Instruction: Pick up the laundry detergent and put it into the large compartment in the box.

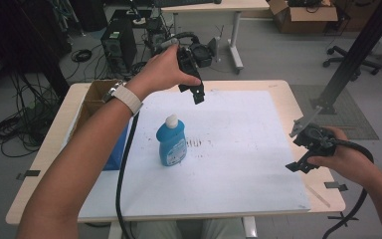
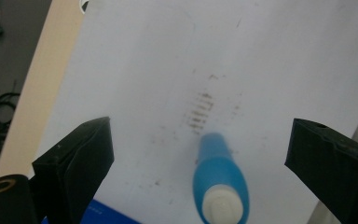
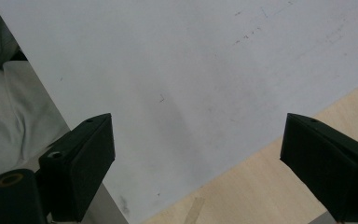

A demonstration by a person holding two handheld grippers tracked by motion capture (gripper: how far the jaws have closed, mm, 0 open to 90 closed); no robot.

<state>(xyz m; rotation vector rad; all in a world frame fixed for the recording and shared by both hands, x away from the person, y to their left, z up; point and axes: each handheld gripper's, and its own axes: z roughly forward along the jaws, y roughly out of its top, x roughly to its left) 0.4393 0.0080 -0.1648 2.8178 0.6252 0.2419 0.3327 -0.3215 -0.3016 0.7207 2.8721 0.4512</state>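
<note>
The blue bottle (image 1: 171, 142) looks light, smooth, probably slippery; grip its waist. Left gripper (image 1: 197, 94), at its one o'clock, and right gripper (image 1: 298, 152) gape wide, empty.

From above our side of the table we look forward and down across the white board (image 1: 238, 149). Our left gripper view looks steeply down from well above the blue bottle (image 2: 220, 184), which the high view shares (image 1: 171, 142). Our right gripper view sits close over the board's edge (image 3: 182, 93).
</note>
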